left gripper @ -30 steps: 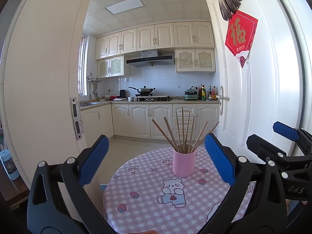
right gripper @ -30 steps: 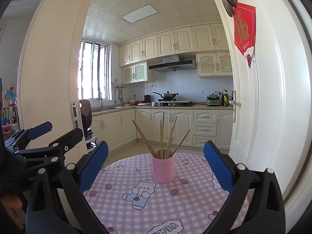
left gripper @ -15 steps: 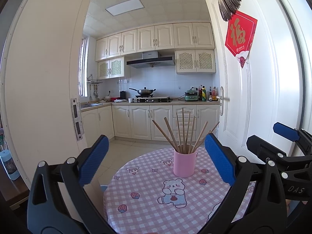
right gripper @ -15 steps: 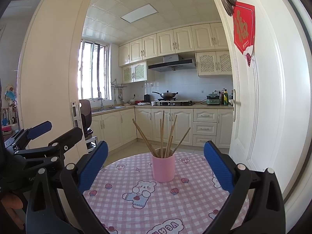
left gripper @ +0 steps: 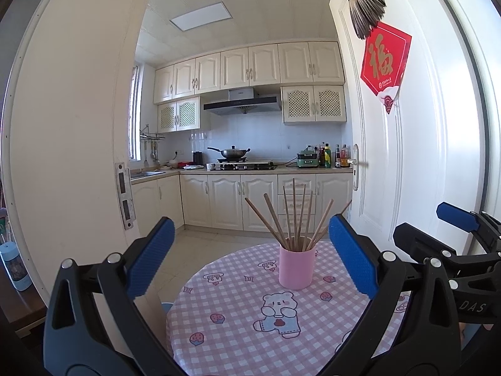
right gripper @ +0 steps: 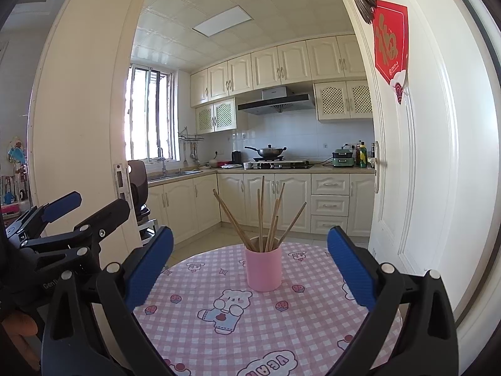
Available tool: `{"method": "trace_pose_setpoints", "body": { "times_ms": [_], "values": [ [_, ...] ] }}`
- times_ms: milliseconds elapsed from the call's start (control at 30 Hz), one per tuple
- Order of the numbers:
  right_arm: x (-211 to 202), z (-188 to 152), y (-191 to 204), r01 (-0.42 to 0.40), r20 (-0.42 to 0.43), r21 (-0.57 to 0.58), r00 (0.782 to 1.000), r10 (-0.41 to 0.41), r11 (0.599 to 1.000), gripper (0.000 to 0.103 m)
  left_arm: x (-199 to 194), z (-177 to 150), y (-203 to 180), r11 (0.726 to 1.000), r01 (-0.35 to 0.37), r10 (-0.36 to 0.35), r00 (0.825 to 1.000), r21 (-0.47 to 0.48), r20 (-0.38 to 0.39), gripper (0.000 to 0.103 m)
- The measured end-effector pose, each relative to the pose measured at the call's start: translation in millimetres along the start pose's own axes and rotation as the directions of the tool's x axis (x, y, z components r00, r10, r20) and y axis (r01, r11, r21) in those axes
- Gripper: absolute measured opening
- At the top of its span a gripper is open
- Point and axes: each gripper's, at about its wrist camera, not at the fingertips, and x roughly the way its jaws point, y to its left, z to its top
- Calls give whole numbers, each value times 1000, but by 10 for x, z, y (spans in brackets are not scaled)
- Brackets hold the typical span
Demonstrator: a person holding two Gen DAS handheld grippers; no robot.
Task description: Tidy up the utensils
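Observation:
A pink cup [left gripper: 296, 267] stands upright on a round table with a pink checked cloth [left gripper: 238, 329]. Several wooden chopsticks [left gripper: 294, 216] stand fanned out in it. The cup also shows in the right wrist view [right gripper: 263, 268] with its chopsticks [right gripper: 261, 216]. My left gripper [left gripper: 250, 260] is open and empty, held above the table's near side, short of the cup. My right gripper [right gripper: 250, 263] is open and empty, beside the left one and also short of the cup. Each gripper shows in the other's view, the right one [left gripper: 451, 235] and the left one [right gripper: 65, 216].
A white door [left gripper: 407, 156] stands open close on the right of the table. A white door frame [left gripper: 78, 156] is on the left. A kitchen with cabinets and a stove [left gripper: 244, 166] lies behind the table.
Both grippers have stayed nearly still and open; the views shift only slightly. The cup and chopsticks have not moved.

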Motion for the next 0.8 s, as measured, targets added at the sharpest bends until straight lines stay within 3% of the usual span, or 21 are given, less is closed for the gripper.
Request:
{"method": "trace_pose_setpoints", "body": {
  "times_ms": [800],
  "values": [
    [10,-27,28,-6,-11,14,1000,7,1000,95,-7,-17,-7,1000,-10,10,1000,7,4,97]
  ]
}}
